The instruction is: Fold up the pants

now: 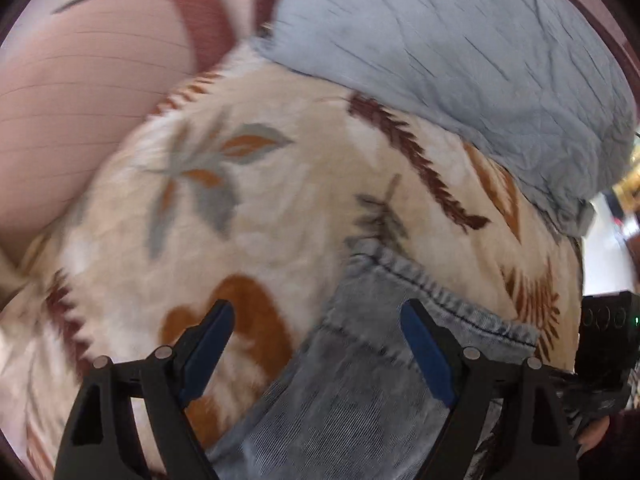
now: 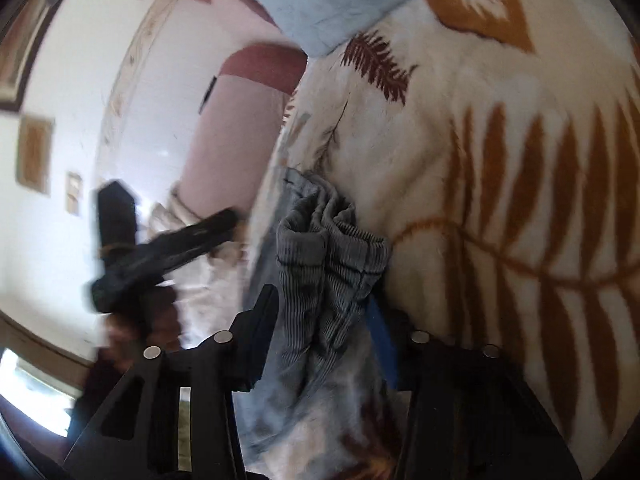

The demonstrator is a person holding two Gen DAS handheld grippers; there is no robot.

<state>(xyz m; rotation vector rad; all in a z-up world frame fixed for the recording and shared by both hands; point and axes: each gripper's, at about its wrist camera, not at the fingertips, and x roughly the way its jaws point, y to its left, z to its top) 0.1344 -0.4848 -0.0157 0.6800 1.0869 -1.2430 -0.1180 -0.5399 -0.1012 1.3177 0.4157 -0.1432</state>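
Two grips: my right gripper [image 2: 326, 316] pinches the bunched grey-blue denim pants [image 2: 328, 248]; my left gripper [image 1: 318, 320] gapes wide over their hem for folding.

One pair of faded blue denim pants [image 1: 372, 392] lies on one cream fleece blanket with rust and grey leaf prints [image 1: 248, 208]. One crumpled pale blue cloth [image 1: 460, 48] sits beyond the left gripper's [image 1: 318, 340] fingertips. Two black two-finger grippers show: that one and the right gripper [image 2: 324, 340].
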